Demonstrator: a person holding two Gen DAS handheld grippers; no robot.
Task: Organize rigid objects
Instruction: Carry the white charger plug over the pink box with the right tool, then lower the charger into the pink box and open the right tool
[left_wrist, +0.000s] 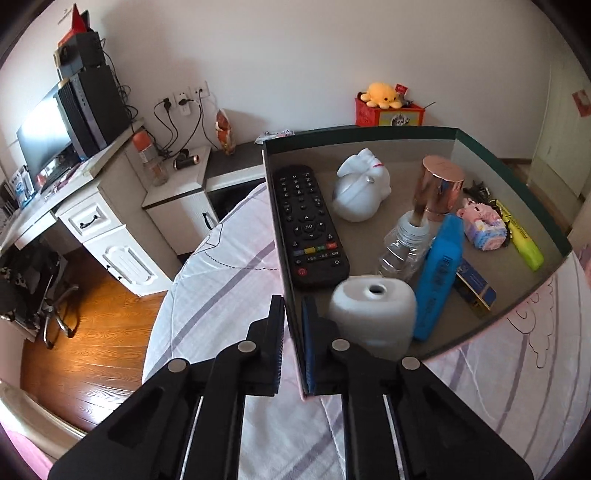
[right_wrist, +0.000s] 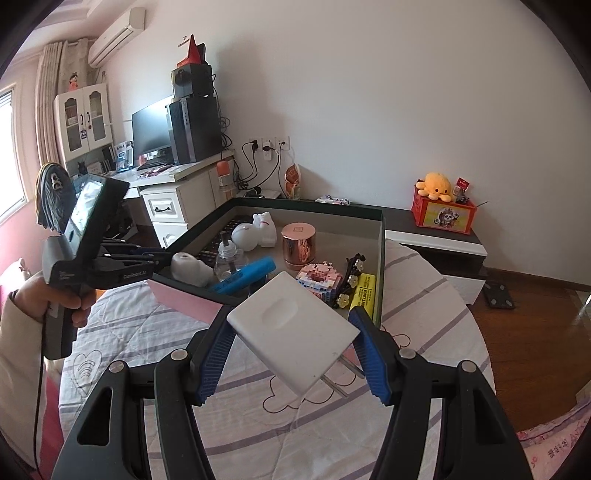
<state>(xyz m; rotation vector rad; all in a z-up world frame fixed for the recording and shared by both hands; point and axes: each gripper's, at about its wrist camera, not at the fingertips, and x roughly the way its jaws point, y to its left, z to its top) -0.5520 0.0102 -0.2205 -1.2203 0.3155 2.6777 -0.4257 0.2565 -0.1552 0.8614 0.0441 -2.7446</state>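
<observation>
The left gripper (left_wrist: 293, 325) pinches the near wall of the box (left_wrist: 369, 130) on the bed. The right gripper (right_wrist: 291, 343) clasps a white plug-in adapter (right_wrist: 295, 328) just outside that box. Inside lie a remote (left_wrist: 308, 225) and a yellow marker (right_wrist: 364, 291) reading "LINER".

Evenly lit by soft daylight from a window (right_wrist: 11, 147) at far left, with a bright sheen across the wooden floor (left_wrist: 88, 332). Sharp centrally; strongly bowed and vignetted black toward fisheye edges.
</observation>
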